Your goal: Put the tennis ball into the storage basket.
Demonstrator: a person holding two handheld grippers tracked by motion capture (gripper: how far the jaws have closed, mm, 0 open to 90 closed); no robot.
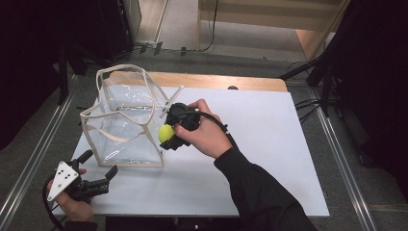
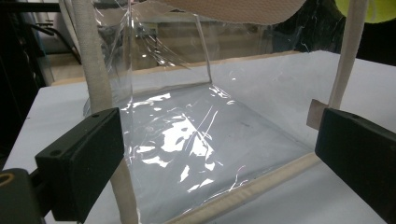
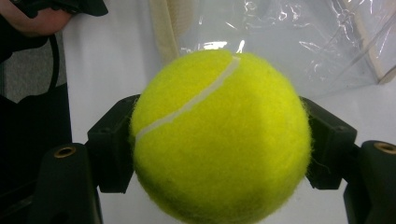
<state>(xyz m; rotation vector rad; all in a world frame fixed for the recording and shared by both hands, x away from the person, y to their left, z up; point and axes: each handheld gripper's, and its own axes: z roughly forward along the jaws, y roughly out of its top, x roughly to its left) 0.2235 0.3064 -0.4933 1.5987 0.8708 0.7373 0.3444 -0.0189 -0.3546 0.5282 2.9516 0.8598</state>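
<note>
So, the ball (image 3: 219, 135) is clamped across its middle by the right gripper (image 1: 172, 136), beside the bag (image 1: 126, 120). Light, fuzzy, springy, easily gripped. Left gripper (image 1: 98, 169) is spread wide, nothing held.

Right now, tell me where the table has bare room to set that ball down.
The white table is bare right of the right gripper and tennis ball, out to its right edge, and along the near edge. The left side is crowded: the clear bag and the left gripper before it.

Dim surroundings, glare on plastic
</note>
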